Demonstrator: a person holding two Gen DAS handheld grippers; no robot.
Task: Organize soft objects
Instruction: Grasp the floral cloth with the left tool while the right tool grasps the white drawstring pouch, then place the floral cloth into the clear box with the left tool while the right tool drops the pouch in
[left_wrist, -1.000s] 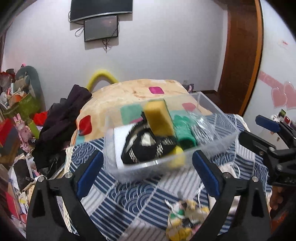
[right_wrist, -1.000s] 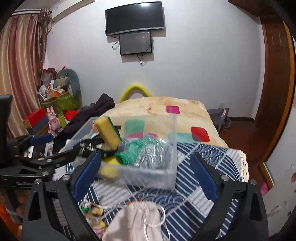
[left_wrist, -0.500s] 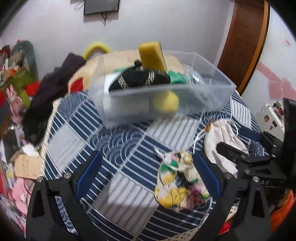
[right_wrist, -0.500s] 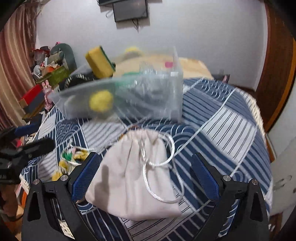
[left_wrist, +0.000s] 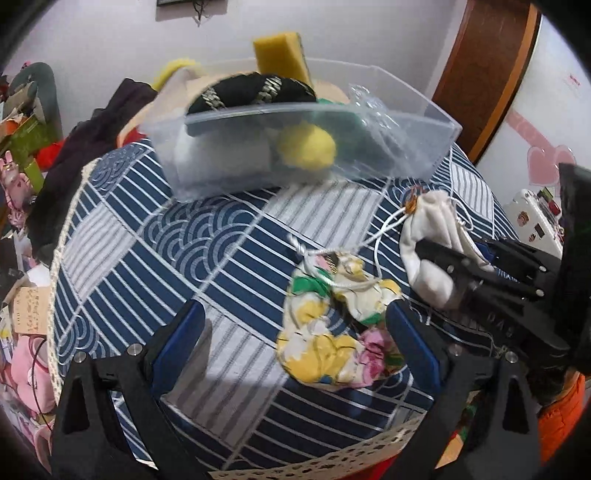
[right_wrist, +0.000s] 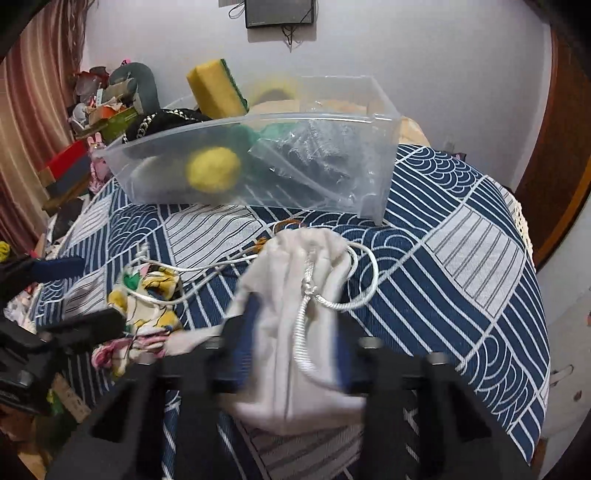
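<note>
A white drawstring pouch (right_wrist: 295, 317) lies on the blue patterned tablecloth (right_wrist: 461, 258). My right gripper (right_wrist: 295, 332) is shut on the white drawstring pouch; it also shows in the left wrist view (left_wrist: 428, 236). A floral pouch (left_wrist: 332, 325) lies beside it, just ahead of my open, empty left gripper (left_wrist: 295, 339). A clear plastic bin (left_wrist: 424, 122) behind them holds a yellow sponge (left_wrist: 280, 55), a black item (left_wrist: 251, 92), a yellow ball (left_wrist: 306, 147) and a clear bag (right_wrist: 314, 155).
The table is round with a lace edge (left_wrist: 59, 258). Dark clothes (left_wrist: 92, 122) and cluttered boxes (right_wrist: 103, 110) lie beyond its left side. A wooden door (left_wrist: 491, 66) stands at the right. A white case (left_wrist: 535, 218) sits at far right.
Both grippers dropped toward the table and moved in. My right gripper closed around the white pouch, which it only framed half a second ago. The left gripper came closer to the floral pouch.
</note>
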